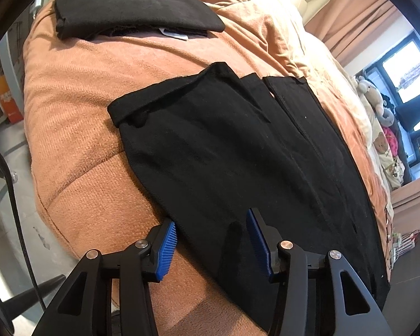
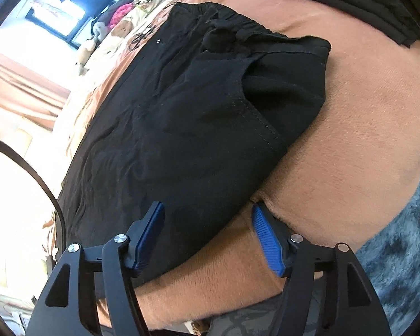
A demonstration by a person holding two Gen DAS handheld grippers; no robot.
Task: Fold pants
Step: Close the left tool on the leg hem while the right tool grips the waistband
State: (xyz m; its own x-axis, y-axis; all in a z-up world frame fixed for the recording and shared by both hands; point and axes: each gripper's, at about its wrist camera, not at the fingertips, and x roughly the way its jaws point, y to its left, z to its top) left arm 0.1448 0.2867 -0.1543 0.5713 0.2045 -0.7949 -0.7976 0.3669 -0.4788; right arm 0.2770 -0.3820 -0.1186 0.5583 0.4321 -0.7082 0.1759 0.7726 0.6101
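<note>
Blue-padded left gripper [image 1: 211, 245], jaws apart, straddles the near edge of the black pants [image 1: 238, 151] lying flat on the orange blanket [image 1: 78, 112]. Right gripper [image 2: 208, 236], jaws likewise apart, brackets the pants' edge; only this view shows the elastic waistband [image 2: 238, 32]. Left view alone shows leg hems and a white tag [image 1: 172, 34] on the folded black garment [image 1: 131, 11], writing illegible.

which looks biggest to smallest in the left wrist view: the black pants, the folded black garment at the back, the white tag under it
1. black pants
2. folded black garment, though it lies farther from the camera, so its true size is unsure
3. white tag
</note>
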